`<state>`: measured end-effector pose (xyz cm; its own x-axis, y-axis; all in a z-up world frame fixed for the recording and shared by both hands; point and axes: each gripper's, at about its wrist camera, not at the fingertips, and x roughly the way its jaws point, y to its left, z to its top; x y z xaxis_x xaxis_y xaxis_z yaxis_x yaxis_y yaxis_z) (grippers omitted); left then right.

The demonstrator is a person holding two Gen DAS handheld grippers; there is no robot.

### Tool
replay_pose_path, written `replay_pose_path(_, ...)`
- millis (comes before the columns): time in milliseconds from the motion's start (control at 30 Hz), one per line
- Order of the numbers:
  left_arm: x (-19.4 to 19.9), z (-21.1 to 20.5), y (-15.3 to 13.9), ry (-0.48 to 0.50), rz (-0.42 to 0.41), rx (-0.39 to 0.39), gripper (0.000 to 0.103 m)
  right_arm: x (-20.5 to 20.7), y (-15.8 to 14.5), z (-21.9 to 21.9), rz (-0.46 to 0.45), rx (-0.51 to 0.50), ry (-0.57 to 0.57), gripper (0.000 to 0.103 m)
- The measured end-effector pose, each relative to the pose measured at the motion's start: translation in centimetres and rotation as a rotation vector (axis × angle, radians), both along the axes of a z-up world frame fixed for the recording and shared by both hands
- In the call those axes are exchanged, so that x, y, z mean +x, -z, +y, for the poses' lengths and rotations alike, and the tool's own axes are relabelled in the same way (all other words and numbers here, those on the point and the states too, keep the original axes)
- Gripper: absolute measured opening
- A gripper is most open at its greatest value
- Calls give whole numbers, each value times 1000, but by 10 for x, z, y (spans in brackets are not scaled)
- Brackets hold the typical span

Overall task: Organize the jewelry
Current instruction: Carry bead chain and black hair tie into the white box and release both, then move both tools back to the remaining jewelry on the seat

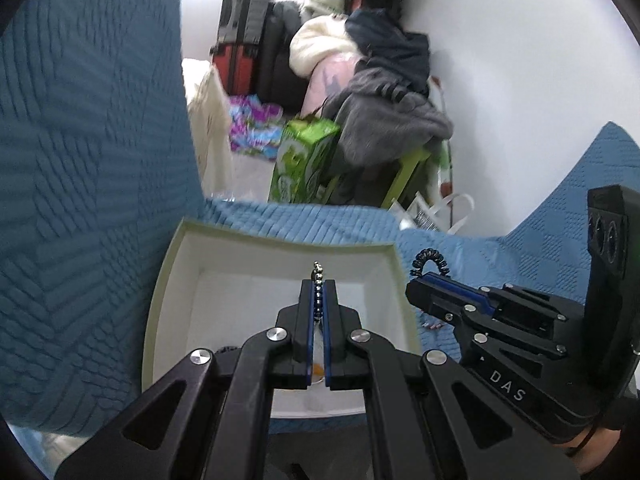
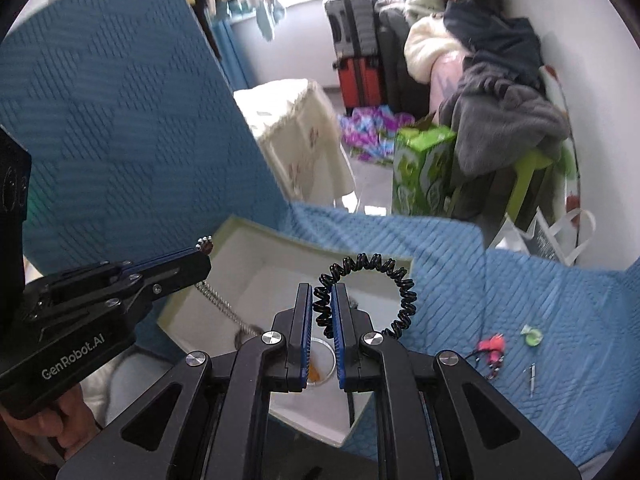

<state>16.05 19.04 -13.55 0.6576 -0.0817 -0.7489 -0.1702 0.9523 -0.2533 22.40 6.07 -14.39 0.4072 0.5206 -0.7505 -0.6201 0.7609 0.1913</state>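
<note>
An open white box [image 1: 182,280] with a pale green rim lies on the blue quilted cover; it also shows in the right wrist view [image 2: 240,240]. My left gripper [image 1: 319,286] is shut on a silver beaded chain [image 1: 318,276] and holds it above the box; the chain [image 2: 224,300] hangs down into the box in the right wrist view. My right gripper [image 2: 322,292] is shut on a black coiled hair tie [image 2: 404,284] above the box's near right corner; it shows at the right in the left wrist view [image 1: 416,276]. A clear ring with an orange piece [image 2: 316,374] lies inside the box.
On the cover right of the box lie a pink-red clip [image 2: 492,350], a small green piece [image 2: 531,336] and a thin metal pin [image 2: 532,378]. Beyond the bed edge stand a green carton [image 2: 420,168], suitcases [image 2: 356,48] and a heap of clothes [image 2: 500,92].
</note>
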Motion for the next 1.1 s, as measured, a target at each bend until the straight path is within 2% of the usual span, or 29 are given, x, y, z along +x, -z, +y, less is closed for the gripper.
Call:
replay_pose_path(300,12,12,47,-20,103,-40,3,8,48,21,63,-90,-33,8)
replay_pose_path(533,11,14,62,-32,146,-51,3,11,66,23,105,-114,-38,10)
replay_pose_path(567,10,14,61,-30,146,-53,3,12,66,22,107,-114,-36,14)
replay_pose_path(600,10,14,60,-31,145,-51,3,12,66,22,108,-112,-34,23)
replay_pose_path(633,11,14,59,-32,144,-50,3,12,64,20,108,-102,-35,27)
replay_pose_path(700,14,15,57,-37,148,-50,6,11,58,16,105,-81,-32,27)
replay_pose_path(767,12,14,51,-46,137,-39,18,10,49,11,91,-63,-29,27)
replay_pose_path(833,9,12,41,-52,113,-27,39,10,37,5,74,-47,-25,27)
replay_pose_path(900,6,9,29,-56,81,-19,42,11,26,1,64,-30,-22,28)
replay_pose_path(1100,-2,-5,-8,-62,5,11,43,5,-17,-21,-4,20,-17,28)
